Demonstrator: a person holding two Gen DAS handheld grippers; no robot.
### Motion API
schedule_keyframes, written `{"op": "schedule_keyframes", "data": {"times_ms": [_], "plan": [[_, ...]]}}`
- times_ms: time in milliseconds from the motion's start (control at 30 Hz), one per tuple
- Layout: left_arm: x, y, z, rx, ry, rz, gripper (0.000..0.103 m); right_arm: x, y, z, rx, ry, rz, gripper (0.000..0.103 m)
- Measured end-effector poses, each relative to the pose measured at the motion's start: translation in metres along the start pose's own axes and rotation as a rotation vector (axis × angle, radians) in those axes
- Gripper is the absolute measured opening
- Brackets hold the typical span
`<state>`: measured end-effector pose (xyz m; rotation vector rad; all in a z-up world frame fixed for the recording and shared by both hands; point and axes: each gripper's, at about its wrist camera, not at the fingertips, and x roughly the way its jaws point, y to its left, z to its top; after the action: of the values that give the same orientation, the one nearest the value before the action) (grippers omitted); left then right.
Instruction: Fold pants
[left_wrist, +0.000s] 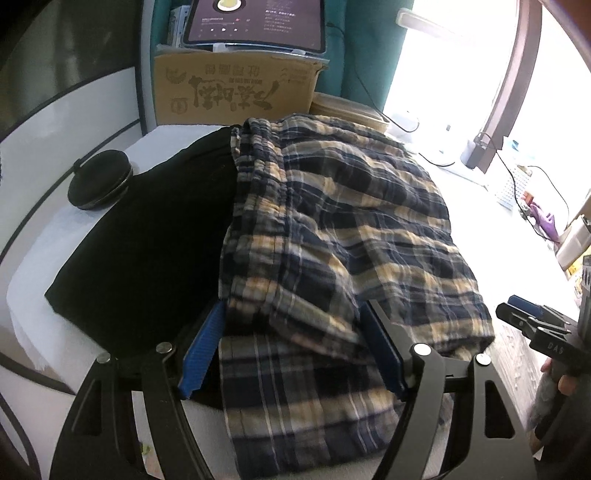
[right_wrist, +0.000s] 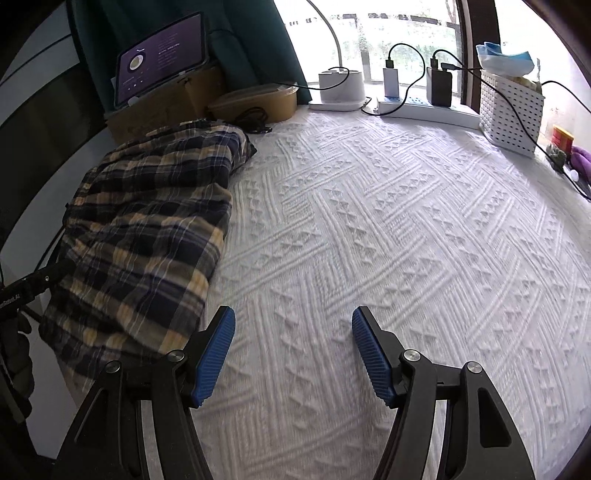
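Note:
The plaid pants, navy and yellow, lie folded in a thick bundle on the white textured cloth. In the right wrist view they lie at the left. My left gripper is open, its blue pads standing either side of the near edge of the pants, not closed on them. My right gripper is open and empty over bare cloth, just right of the pants. It also shows in the left wrist view at the right edge.
A black folded garment lies left of the pants, with a round black case beside it. A cardboard box with a tablet stands behind. A power strip, chargers and a white basket line the window side.

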<state>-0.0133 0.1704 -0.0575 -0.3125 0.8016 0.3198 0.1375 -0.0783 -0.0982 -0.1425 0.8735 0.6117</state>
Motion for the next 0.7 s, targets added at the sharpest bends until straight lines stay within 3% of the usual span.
{"op": "schedule_keyframes", "data": {"times_ms": [300,700], "plan": [[-0.014,-0.018,-0.021,0.049,0.004,-0.015,0.075,-0.022,0.002,-0.018,-0.008,-0.013,-0.008,0.068],[-0.044,-0.067,-0.019,0.156,-0.060,-0.074,0.075,-0.082,-0.011,-0.030,0.019,-0.130,-0.032,0.068]]}}
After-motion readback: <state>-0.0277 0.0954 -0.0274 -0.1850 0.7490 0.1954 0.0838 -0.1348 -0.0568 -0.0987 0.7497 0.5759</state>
